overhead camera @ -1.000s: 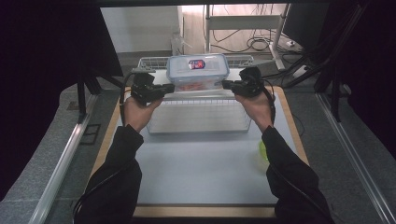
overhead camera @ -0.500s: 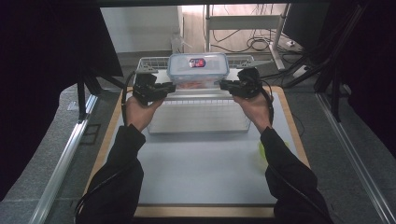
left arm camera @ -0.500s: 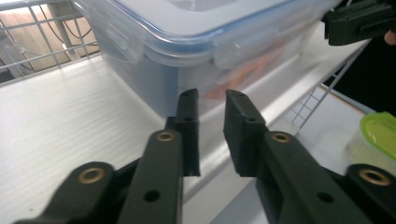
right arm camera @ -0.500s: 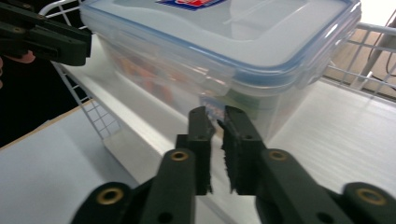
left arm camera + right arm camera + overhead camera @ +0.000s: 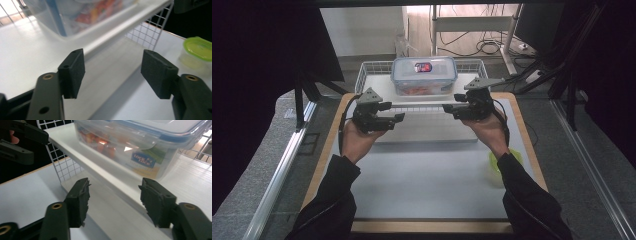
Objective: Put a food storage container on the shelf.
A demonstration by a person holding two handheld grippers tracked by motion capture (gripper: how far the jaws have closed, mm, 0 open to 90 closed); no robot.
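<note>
Box [image 5: 424, 75] is sitting on the shelf [image 5: 382, 89]; I'm opening both grippers [image 5: 388, 113] [image 5: 453, 108], empty now, and could bump it.

Both grippers have let go of the clear food box [image 5: 424, 75] and pulled back from it toward the person. The left gripper [image 5: 393, 112] went out to the left and lower — its jaws have just been opening, nothing between them. The right gripper [image 5: 451, 107] did the same on its side, also with empty jaws.
</note>
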